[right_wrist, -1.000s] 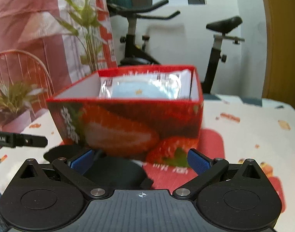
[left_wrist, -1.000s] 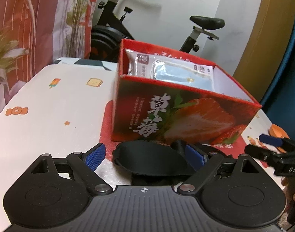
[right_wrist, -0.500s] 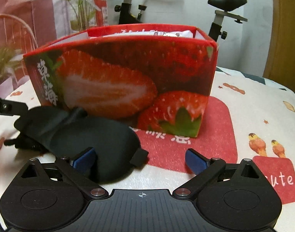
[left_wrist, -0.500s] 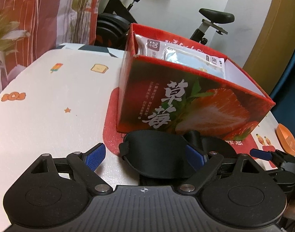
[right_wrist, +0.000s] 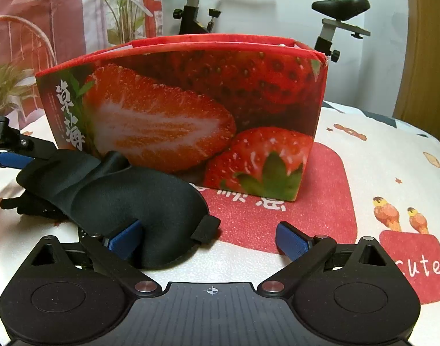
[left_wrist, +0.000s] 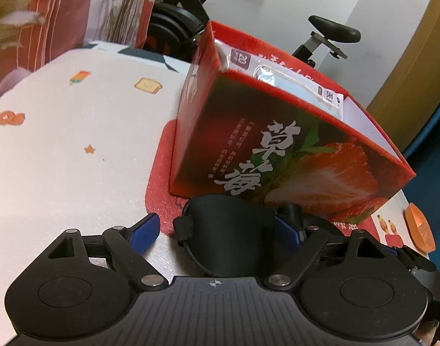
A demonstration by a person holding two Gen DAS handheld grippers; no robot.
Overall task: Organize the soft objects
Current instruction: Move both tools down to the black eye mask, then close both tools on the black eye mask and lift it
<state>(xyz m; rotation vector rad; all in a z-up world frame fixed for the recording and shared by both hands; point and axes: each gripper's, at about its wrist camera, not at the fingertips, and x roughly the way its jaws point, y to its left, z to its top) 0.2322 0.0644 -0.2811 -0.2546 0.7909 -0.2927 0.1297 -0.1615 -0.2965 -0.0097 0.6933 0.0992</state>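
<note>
Left gripper (left_wrist: 217,230) closing, its jaws around one end of the black eye mask (right_wrist: 127,199), pads not yet pressing. Right gripper (right_wrist: 211,238) spread wide at the other end. Mask lies on the table against the strawberry box (left_wrist: 292,155), which holds a plastic-wrapped pack (left_wrist: 280,76).

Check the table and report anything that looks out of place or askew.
The black sleep mask lies loose and crumpled on the table against the front of the strawberry box, while a packet already sits inside. The left gripper is closing around one end; the right gripper straddles the other, open. Nothing looks spilled or damaged.
</note>
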